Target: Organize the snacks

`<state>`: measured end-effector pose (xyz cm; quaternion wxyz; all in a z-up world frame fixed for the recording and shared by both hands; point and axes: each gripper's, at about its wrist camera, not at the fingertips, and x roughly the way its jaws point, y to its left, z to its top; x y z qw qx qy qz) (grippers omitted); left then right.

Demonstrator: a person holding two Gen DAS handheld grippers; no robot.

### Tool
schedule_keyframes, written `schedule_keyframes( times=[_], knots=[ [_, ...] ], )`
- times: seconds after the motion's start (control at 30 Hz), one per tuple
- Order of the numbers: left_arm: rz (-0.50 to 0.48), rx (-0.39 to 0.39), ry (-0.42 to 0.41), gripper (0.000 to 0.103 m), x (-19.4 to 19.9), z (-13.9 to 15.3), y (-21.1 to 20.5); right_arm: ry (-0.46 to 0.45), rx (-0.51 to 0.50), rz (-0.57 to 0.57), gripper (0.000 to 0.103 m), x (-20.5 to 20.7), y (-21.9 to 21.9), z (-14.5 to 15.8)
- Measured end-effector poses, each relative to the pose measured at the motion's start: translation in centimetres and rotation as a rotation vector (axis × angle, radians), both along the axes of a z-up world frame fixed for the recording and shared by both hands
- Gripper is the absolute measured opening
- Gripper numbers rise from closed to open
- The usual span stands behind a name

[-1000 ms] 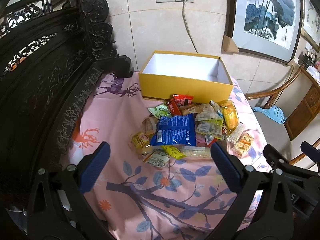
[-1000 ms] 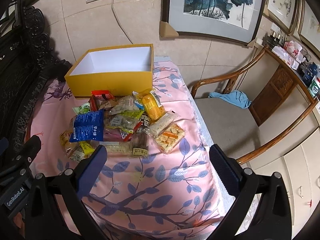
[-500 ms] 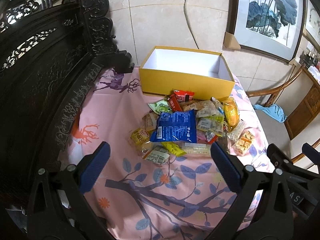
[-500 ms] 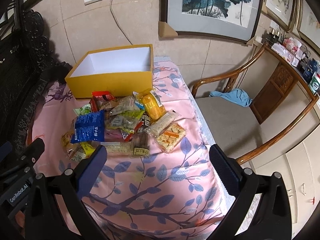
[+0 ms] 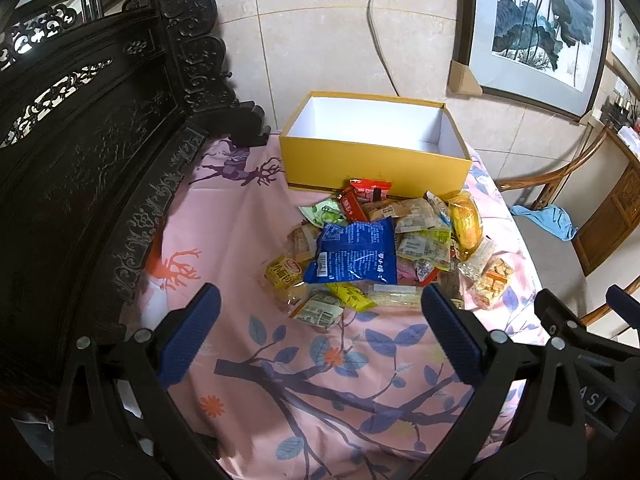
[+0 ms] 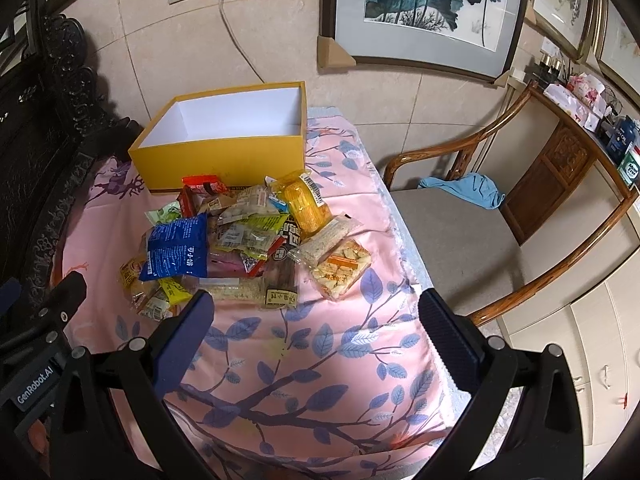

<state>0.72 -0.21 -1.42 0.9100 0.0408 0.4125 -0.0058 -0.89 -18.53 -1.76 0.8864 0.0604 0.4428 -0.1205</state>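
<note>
Both tongs crept slightly nearer; left tongs (image 5: 320, 320) and right tongs (image 6: 316, 320) wide open, empty. Snack pile (image 5: 380, 252) mid-bench, touching yellow box (image 5: 376, 168) front. We'd pinch top packet first.

Left claw (image 5: 320, 322) spread wide, empty, hovering. Right claw (image 6: 316, 320) same, just beside it.

Yellow box (image 5: 376, 168) with a white inside, pink tablecloth (image 5: 240, 220) printed with blue leaves, purple branches and deer, a blue snack bag (image 5: 356, 256), and black grippers with blue fingers (image 5: 188, 332).
</note>
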Motion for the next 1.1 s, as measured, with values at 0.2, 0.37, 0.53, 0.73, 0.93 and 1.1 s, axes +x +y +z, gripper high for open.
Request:
schedule_keyframes(
  times=[0.2,0.37,0.53,0.73,0.93,1.1],
  knots=[
    [0.005,0.013,0.004,0.101,0.2,-0.2,0.1,0.011,-0.001,0.003,0.102,0.2,0.2,-0.2],
    [0.003,0.014,0.012,0.101,0.4,-0.4,0.2,0.014,0.008,0.006,0.102,0.3,0.2,-0.3],
    [0.009,0.01,0.021,0.101,0.6,-0.5,0.2,0.019,0.013,0.011,0.102,0.6,0.3,-0.6],
    [0.012,0.006,0.048,0.101,1.3,-1.0,0.1,0.039,0.021,0.014,0.102,1.4,0.2,-1.0],
    [0.014,0.002,0.074,0.101,2.1,-1.7,0.0,0.052,0.037,0.019,0.102,2.1,-0.1,-1.4],
    [-0.048,-0.159,0.09,0.101,3.7,-2.6,1.5,-0.061,0.132,0.086,0.102,2.4,-2.2,-2.3]
  ],
)
